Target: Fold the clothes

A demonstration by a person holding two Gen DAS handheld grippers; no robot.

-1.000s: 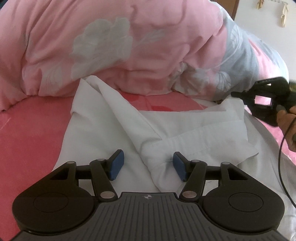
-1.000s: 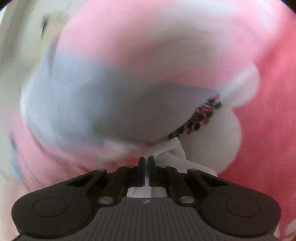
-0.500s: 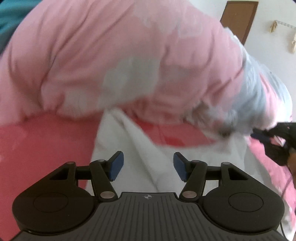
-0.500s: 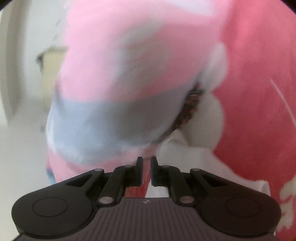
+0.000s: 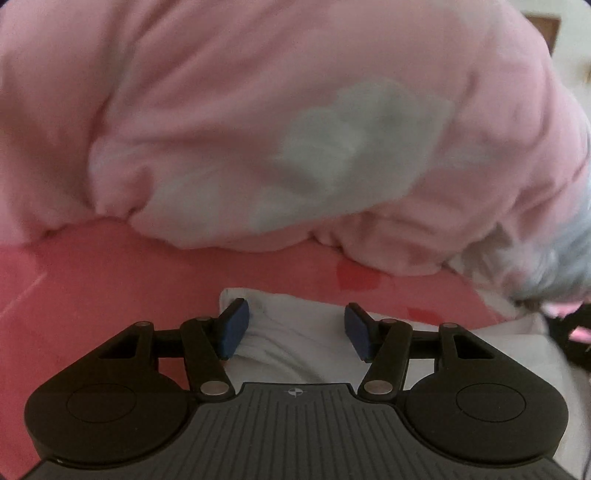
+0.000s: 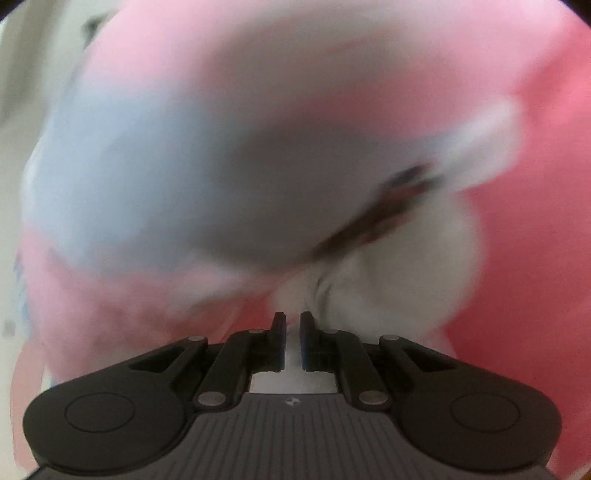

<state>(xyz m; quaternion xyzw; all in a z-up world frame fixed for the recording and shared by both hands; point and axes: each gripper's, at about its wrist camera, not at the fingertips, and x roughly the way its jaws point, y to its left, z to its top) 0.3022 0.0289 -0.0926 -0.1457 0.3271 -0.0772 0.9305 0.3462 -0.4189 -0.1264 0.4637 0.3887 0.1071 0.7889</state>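
A white garment [image 5: 295, 332] lies on the pink-red bedsheet [image 5: 110, 277]. My left gripper [image 5: 295, 330] is open over its far left corner. That corner lies between the blue pads [image 5: 234, 328], and the left pad sits at the fabric's edge. My right gripper [image 6: 291, 339] has its jaws almost together on a thin fold of the white garment [image 6: 354, 280], which bunches just past the fingertips. In the left wrist view the right gripper [image 5: 569, 332] shows only as a dark blur at the right edge.
A bulky pink duvet with pale flower prints [image 5: 332, 147] rises right behind the garment and fills most of both views. Its grey-blue part [image 6: 166, 166] hangs close over the right gripper. A wall and a brown door [image 5: 543, 26] are at the top right.
My left gripper has moved from the middle of the garment to its far left corner, closer to the duvet, still open. The right gripper stays pinched on the cloth and its view has swung slightly.
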